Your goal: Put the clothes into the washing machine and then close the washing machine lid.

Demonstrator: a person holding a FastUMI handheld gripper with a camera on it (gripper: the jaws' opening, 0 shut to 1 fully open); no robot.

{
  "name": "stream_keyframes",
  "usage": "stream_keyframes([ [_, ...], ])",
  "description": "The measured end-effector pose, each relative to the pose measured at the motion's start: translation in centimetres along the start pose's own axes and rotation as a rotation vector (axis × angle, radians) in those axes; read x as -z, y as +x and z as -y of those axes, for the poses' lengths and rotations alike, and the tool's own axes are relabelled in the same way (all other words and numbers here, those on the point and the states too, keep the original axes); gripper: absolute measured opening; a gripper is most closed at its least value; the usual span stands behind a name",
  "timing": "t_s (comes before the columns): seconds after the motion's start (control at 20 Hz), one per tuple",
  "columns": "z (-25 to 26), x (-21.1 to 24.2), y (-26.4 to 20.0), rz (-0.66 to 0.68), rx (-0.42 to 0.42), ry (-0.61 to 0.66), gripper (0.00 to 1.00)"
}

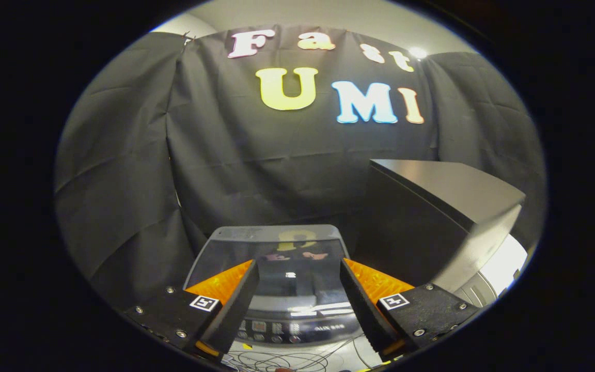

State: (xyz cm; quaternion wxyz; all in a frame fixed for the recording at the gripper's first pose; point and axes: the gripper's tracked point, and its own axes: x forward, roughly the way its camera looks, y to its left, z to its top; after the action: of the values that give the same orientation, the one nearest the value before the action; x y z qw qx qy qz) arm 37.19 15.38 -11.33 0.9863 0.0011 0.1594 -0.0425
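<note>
Gripper view: claw (297,289) spread, empty; washing machine (277,268) lid (266,253) closed flat, control panel (287,326) toward claw

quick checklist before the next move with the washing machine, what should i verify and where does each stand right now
1. Gripper free: ok. The fingers stand apart with nothing between them.
2. Washing machine in front: ok. It sits just ahead of the fingers, with its control panel nearest.
3. Lid position: looks closed. The dark glossy panel appears to lie flat over the top, so it would need opening before loading.
4. Clothes located: cannot tell.
5. Side clearance: check. A dark box stands close beside the machine, on the right finger's side.
6. Loose cables lie below the fingers, in front of the machine: possible snag.
</note>
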Motion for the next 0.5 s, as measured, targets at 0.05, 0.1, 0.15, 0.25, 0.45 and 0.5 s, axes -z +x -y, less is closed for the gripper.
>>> stream_keyframes([
  [0.05,1.5,0.5,-1.9,0.016,0.002,0.013,0.97],
  [0.1,3.0,0.8,-3.5,0.03,0.001,0.026,0.97],
  [0.15,4.7,1.3,-5.1,0.041,0.002,0.038,0.97],
  [0.25,7.9,1.6,-8.3,0.074,-0.007,0.041,0.97],
  [0.45,14.7,1.0,-15.5,0.163,-0.021,0.04,0.96],
  [0.5,16.2,1.1,-17.2,0.173,-0.024,0.048,0.96],
])
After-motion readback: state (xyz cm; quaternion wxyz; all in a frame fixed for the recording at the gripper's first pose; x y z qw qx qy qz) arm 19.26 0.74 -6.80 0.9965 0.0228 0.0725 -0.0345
